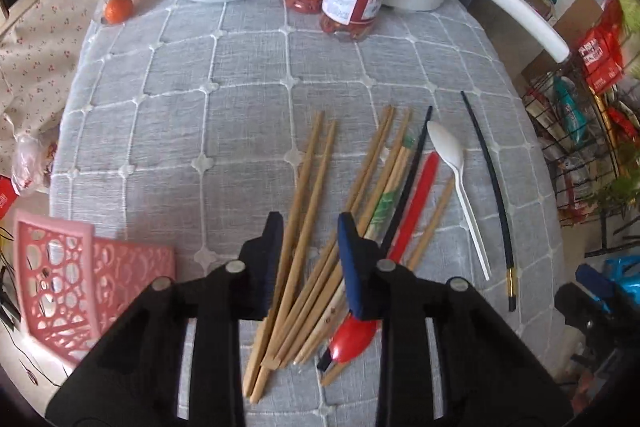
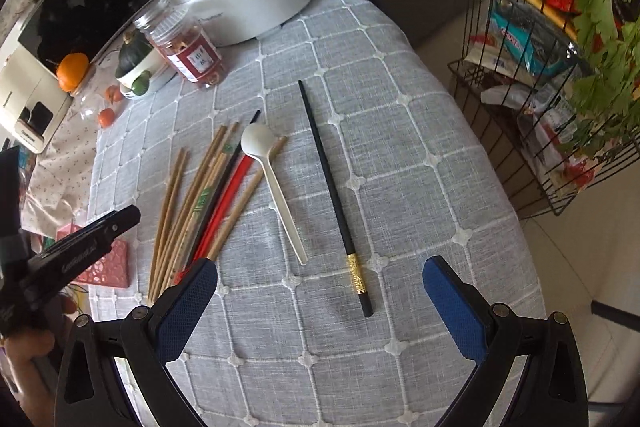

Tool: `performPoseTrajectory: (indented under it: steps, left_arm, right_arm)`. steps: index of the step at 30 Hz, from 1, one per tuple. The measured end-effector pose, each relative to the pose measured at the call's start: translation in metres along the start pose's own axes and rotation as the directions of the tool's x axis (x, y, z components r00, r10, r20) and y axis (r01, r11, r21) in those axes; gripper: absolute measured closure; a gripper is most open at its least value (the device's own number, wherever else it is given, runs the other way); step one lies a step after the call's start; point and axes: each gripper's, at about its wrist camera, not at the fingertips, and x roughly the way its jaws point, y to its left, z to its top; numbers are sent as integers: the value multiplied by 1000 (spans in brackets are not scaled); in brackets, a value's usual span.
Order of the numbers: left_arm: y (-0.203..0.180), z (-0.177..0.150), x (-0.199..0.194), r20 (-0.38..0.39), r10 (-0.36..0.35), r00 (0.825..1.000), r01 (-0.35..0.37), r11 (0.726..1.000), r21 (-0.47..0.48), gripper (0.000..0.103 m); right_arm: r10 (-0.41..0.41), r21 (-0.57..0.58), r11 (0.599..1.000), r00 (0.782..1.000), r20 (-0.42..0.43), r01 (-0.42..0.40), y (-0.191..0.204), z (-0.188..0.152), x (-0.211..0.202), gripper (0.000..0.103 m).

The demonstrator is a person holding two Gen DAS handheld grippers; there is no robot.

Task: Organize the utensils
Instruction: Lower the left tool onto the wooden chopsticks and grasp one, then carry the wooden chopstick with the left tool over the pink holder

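Blue-padded left gripper (image 1: 310, 227) hovers low in its frame over the wooden chopsticks (image 1: 308, 187), jaws narrowly apart, gripping nothing. Right gripper (image 2: 320, 279) stands wide apart at the bottom, above the black chopstick (image 2: 332, 187). White spoon (image 2: 268, 179) lies centre; pink basket (image 1: 72, 275) sits lower left.

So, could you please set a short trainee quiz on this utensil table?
1. True or false: the white spoon lies between the wooden chopsticks and the gold-banded black chopstick.
2. What colour is the perforated basket at the table's edge? A blue, B pink, C green.
3. Fill in: the right gripper has its jaws ___, with nothing held.
Key: 1 true; 2 B; 3 open.
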Motion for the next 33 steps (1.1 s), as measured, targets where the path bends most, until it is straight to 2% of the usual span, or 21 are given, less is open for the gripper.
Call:
performPoseTrajectory:
  steps: [7,10,13,16,19,22,24,28,30,32,33]
  left_arm:
    - [-1,11,31,-38,52,998,-52,999,17,87]
    - [3,15,38,-42,90,995,-90,996,12,87]
    - [6,15,42,-56,85,995,-85,996,-4,88]
    - [2,12,40,-57,115,992,-113,993,34,93]
    - [-5,6,25,-12,93,996,-92,994,50,94]
    - [-7,-7,-14,71,47,996,-53,995,81,94]
    - [-10,-19,-41,134,30,990,-47,991,122,95]
    - [-7,-42,-97,236,-25,971,-11,989,150,96]
    - [6,-57,-121,275,-65,959,28,990,136,96]
    - [20,-66,-136,312,-97,945,62,991,122,96]
    - [28,-70,-141,331,-109,937,73,990,119,96]
  right_arm:
    - [5,23,1000,1000,-18,-4,-12,8,8,0]
    - [17,35,999,1000,-22,-16,-14,10,9,0]
    - [22,38,999,1000,-22,-21,-13,10,7,0]
    - [28,35,999,999,-16,-27,-11,10,6,0]
    - [32,34,999,999,-10,-31,-10,10,4,0]
    - [25,33,999,1000,1,-25,-10,11,2,1]
    - [35,46,998,999,10,-35,-9,12,1,1]
    - [133,66,989,991,7,-133,6,11,3,12]
    - [187,42,982,982,-11,-186,23,9,9,22]
    - [229,-2,973,973,-35,-230,46,9,17,40]
    - [248,-32,968,968,-46,-250,58,10,21,44]
